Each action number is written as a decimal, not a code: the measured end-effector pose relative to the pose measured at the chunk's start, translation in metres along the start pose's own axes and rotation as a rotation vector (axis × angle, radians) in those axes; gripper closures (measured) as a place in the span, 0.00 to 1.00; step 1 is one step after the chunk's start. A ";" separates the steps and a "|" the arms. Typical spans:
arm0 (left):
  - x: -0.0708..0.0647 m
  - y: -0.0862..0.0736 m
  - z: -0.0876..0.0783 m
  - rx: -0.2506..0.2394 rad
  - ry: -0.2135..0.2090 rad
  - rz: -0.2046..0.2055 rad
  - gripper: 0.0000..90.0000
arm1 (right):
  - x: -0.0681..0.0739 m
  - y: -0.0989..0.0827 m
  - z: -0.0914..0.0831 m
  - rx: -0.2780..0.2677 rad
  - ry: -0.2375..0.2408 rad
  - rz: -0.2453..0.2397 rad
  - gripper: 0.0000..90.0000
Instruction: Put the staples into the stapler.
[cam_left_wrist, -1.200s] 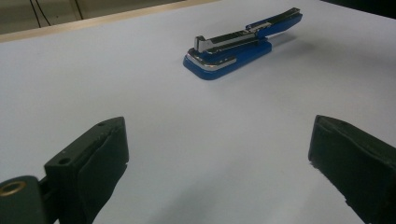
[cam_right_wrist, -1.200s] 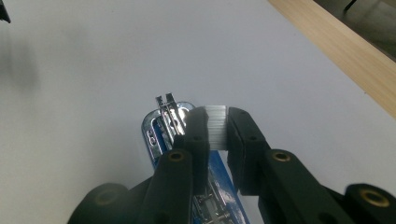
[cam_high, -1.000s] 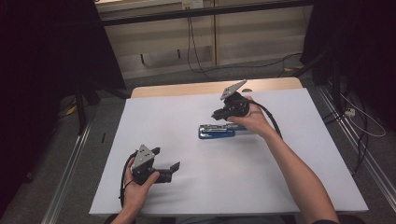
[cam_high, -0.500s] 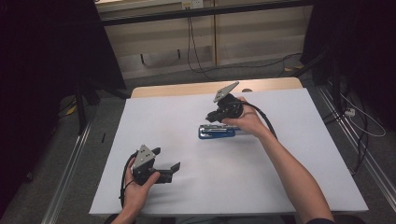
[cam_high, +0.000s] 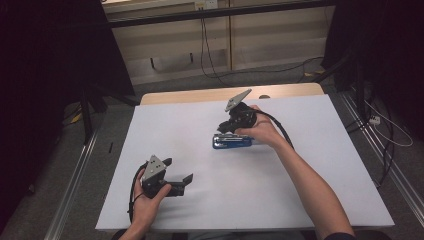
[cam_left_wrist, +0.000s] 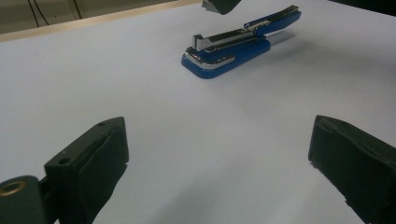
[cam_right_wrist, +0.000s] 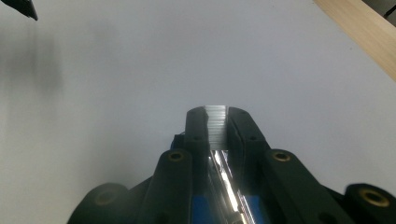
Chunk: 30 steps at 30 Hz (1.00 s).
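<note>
- My right gripper is clenched on a short staple strip, one pad on each side, with the strip's end showing at the jaw tips.
- The stapler lies flat on the white sheet, mid-table and a bit toward the far side. It is directly under my right gripper.
- My left gripper is released, jaws wide and nothing between them. It rests near the front left of the table, well apart from the stapler.
- I judge the step to be feeding the strip into the stapler's chrome rail.
- To do it well, line the strip up with the rail's long axis, come down level, and don't let go until it sits in the channel.
- Squeeze lightly, since glued staples probably snap or splay under side load.
- The left gripper could pin the blue base if the stapler slides. The sheet looks smooth, so skidding is likely.
- The strip is bright metal, finely ribbed, thin and rectangular.
- From the left gripper view, the stapler is glossy blue plastic with a rounded base and a polished chrome nose plate. It is long and low, and its upper arm is raised slightly.
- The pads are matte black and look rubbery. The sheet is plain matte white, and a pale wooden edge runs along the far side.
</note>
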<state>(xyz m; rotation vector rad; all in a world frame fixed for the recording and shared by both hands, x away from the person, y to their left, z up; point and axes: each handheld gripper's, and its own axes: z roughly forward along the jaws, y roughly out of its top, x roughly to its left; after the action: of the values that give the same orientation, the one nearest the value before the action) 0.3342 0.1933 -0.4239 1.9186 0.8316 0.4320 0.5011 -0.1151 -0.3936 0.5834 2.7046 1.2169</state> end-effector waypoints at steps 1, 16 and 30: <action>0.000 0.000 0.000 0.000 -0.001 -0.001 0.06 | 0.000 0.000 0.001 0.000 0.003 0.003 0.88; 0.000 0.000 0.000 -0.002 -0.002 -0.002 0.06 | -0.001 -0.001 0.012 0.017 0.023 0.007 0.88; 0.000 0.000 0.000 -0.001 -0.003 -0.002 0.06 | -0.004 -0.003 0.017 0.031 0.045 -0.088 0.88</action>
<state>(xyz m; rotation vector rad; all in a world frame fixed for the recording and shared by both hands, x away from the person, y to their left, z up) 0.3338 0.1931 -0.4240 1.9171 0.8318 0.4281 0.5080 -0.1067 -0.4071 0.4399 2.7586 1.1833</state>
